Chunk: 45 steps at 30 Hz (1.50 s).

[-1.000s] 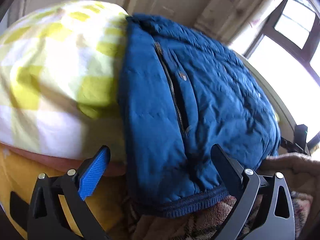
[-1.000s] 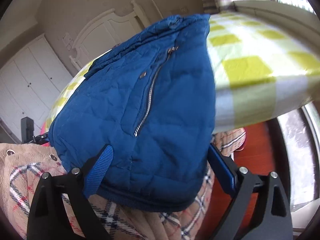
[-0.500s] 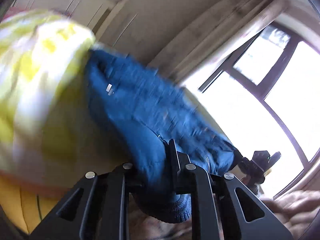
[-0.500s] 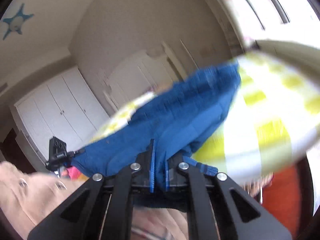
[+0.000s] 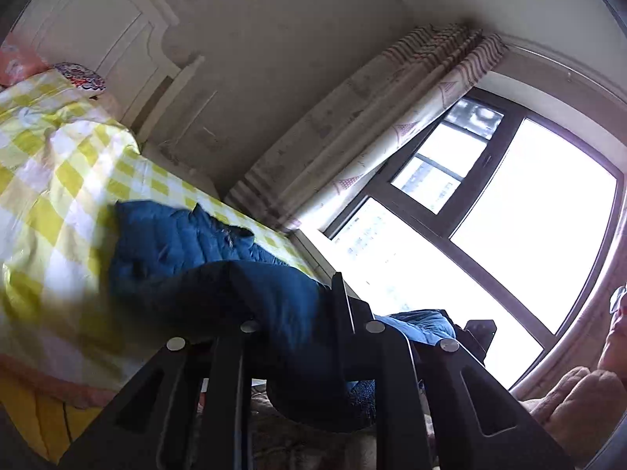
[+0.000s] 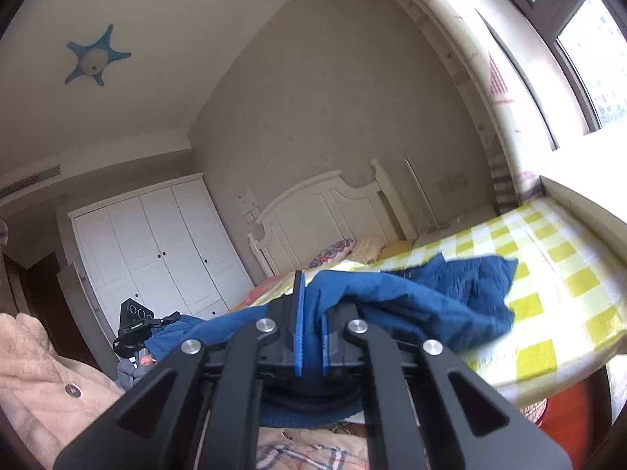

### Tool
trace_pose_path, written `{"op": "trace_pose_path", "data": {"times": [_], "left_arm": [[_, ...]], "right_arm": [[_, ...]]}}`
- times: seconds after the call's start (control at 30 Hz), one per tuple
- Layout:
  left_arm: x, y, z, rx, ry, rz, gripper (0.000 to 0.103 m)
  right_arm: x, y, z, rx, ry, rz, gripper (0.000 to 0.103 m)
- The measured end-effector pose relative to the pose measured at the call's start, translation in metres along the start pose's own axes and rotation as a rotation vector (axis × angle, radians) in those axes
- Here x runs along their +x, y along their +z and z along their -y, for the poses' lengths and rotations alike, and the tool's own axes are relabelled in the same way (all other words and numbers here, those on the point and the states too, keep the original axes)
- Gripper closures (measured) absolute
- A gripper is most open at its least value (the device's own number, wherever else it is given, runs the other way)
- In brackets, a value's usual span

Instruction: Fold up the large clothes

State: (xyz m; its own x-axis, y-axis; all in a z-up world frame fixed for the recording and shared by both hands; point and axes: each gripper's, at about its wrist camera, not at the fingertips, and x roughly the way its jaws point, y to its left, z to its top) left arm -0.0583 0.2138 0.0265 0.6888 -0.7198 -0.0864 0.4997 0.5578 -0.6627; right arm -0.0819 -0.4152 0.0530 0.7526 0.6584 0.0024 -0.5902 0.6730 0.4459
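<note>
Having been open around the hem a second ago, the left gripper (image 5: 298,321) and right gripper (image 6: 311,337) are now clamped on the blue jacket (image 6: 450,293). Its near edge has been raised off the checked bedspread (image 6: 556,274) ahead, so the fold is judged begun

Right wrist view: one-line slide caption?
Right gripper shut on the hem of a blue quilted jacket, lifting it off the yellow-checked bed; the left gripper holds the other end.

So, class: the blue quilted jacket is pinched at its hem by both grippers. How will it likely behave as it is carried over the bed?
Probably floppy: the blue jacket sags between the right gripper and the left gripper and trails onto the checked bedspread. Likely light for its bulk, since it looks puffy and quilted. Its smooth shell may slip from a narrow pinch.
</note>
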Motion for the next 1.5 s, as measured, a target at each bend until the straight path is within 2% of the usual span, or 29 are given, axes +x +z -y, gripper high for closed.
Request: {"op": "trace_pose_path", "data": {"times": [0.1,0.2,0.27,0.3,0.33,0.4,0.47,0.5,0.57,0.63,0.73,0.77,0.87,0.97,1.0,1.03,1.07,1.1,1.2,1.33,1.43,1.5], "left_arm": [[0.038,0.035,-0.025,-0.122,-0.051,-0.02,0.086],[0.097,0.087,-0.066,-0.174,0.002,-0.082,0.085],[0.142,0.117,-0.107,-0.271,0.052,-0.126,0.081],[0.165,0.132,-0.133,-0.323,0.108,-0.153,0.08],[0.175,0.139,-0.156,-0.366,0.147,-0.167,0.08],[0.201,0.156,-0.209,-0.505,0.195,-0.192,0.08],[0.204,0.167,-0.241,-0.58,0.225,-0.172,0.079],[0.2,0.172,-0.25,-0.581,0.244,-0.147,0.079],[0.193,0.192,-0.257,-0.53,0.297,-0.101,0.079],[0.195,0.21,-0.256,-0.433,0.364,-0.111,0.079],[0.21,0.204,-0.252,-0.344,0.393,-0.208,0.079],[0.223,0.193,-0.253,-0.311,0.393,-0.275,0.079],[0.247,0.159,-0.254,-0.255,0.361,-0.405,0.079],[0.267,0.137,-0.257,-0.222,0.354,-0.474,0.079],[0.273,0.134,-0.259,-0.206,0.374,-0.486,0.076],[0.279,0.132,-0.262,-0.196,0.393,-0.495,0.068],[0.282,0.129,-0.264,-0.195,0.389,-0.499,0.034],[0.285,0.128,-0.266,-0.194,0.354,-0.492,0.007],[0.292,0.133,-0.256,-0.144,0.352,-0.488,0.004],[0.307,0.135,-0.255,-0.063,0.453,-0.498,0.004],[0.306,0.144,-0.254,-0.036,0.489,-0.478,0.004],[0.308,0.146,-0.255,-0.01,0.505,-0.501,0.004]], "right_arm": [[0.026,0.025,0.009,0.028,-0.03,-0.006,0.097],[0.076,0.05,0.047,0.105,-0.103,-0.053,0.095],[0.132,0.068,0.095,0.188,-0.192,-0.115,0.09],[0.147,0.069,0.112,0.216,-0.207,-0.138,0.077],[0.169,0.072,0.139,0.274,-0.21,-0.173,0.046],[0.189,0.073,0.176,0.361,-0.21,-0.167,0.012],[0.19,0.078,0.209,0.444,-0.192,-0.105,0.012],[0.188,0.079,0.215,0.461,-0.196,-0.089,0.012],[0.185,0.084,0.225,0.406,-0.284,-0.09,0.012],[0.193,0.087,0.228,0.317,-0.344,-0.144,0.012],[0.218,0.08,0.236,0.214,-0.414,-0.268,0.012],[0.229,0.075,0.238,0.174,-0.43,-0.324,0.012],[0.26,0.056,0.243,0.082,-0.453,-0.48,0.012],[0.292,0.041,0.252,0.02,-0.464,-0.596,0.012],[0.298,0.039,0.254,0.016,-0.462,-0.623,0.012],[0.307,0.035,0.258,0.015,-0.46,-0.655,0.012],[0.313,0.032,0.261,0.018,-0.458,-0.672,0.012],[0.319,0.029,0.264,0.025,-0.452,-0.688,0.012],[0.327,0.021,0.265,0.033,-0.437,-0.696,0.012],[0.33,0.009,0.266,0.037,-0.445,-0.704,0.013],[0.326,0.008,0.27,0.063,-0.445,-0.684,0.013],[0.323,0.009,0.272,0.077,-0.439,-0.673,0.013]]}}
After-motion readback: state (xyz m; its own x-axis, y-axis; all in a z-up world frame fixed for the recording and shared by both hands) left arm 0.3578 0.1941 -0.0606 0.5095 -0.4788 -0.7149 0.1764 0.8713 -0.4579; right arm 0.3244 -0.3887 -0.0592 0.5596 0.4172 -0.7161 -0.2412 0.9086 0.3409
